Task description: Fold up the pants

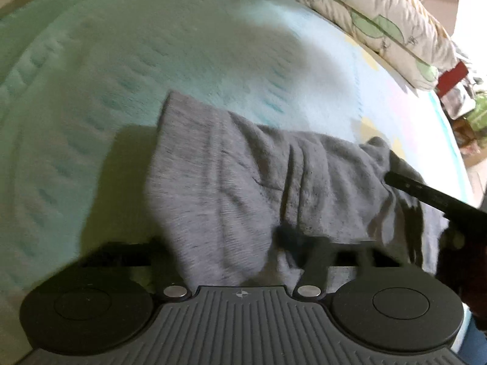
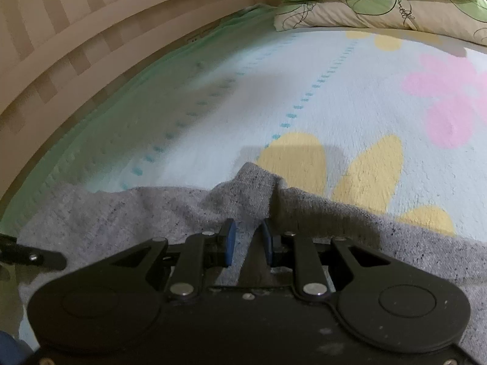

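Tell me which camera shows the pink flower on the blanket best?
The right wrist view. The pink flower is big and sharp there on the blanket, beyond the gray pants. In the left wrist view, it is only a faint, blurry pink patch.

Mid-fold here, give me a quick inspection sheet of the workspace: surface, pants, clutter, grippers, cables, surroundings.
Surface: bed sheet, pale with yellow and pink flowers and dotted blue lines.
Job's things: grey pants, bunched and wrinkled, draped across both grippers.
Clutter: nothing seen on the sheet near the pants.
Grippers: left gripper buried in fabric, fingers hidden; right gripper has a fabric ridge between its blue pads, which stand apart.
Cables: nothing seen.
Surroundings: stacked leaf-print pillows at the far edge; slatted bed frame beside the sheet; blurred items beyond the bed.
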